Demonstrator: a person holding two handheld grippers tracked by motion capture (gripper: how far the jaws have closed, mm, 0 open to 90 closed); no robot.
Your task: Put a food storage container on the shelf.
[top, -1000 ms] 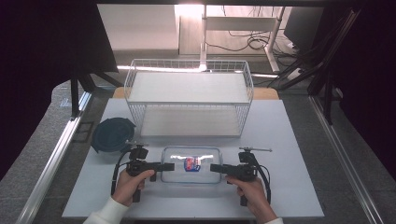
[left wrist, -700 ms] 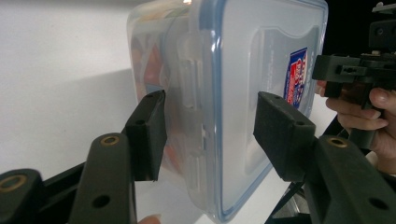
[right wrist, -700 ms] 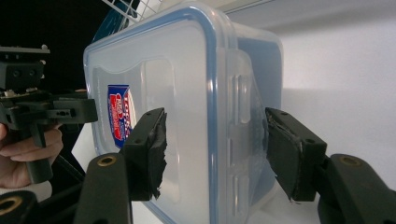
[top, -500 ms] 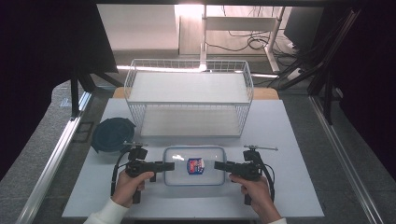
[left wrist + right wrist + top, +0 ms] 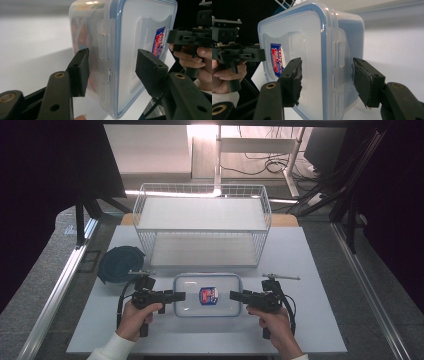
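Note:
A clear plastic container (image 5: 192, 292) with a blue-rimmed snap lid and a red-and-blue label lies flat on the white table, and I hold it from both ends. My left gripper (image 5: 181, 295) is shut on its left end. In the left gripper view the container (image 5: 125, 37) stands between the pads (image 5: 113, 57) at the side latch, after the jaws closed in. My right gripper (image 5: 234, 295) is shut on the right end. In the right gripper view its jaws (image 5: 327, 63) have just been closing on the container (image 5: 312, 37), one pad on the lid and one under the base.
A white wire basket (image 5: 202, 227) with two shelves stands just behind the container. A dark blue round item (image 5: 120, 264) lies at the left, behind my left hand. The white table top (image 5: 305, 270) has free room at the right and front.
Both hands have stayed at the container's ends. The right gripper has edged slightly to the right, and the container has barely shifted.

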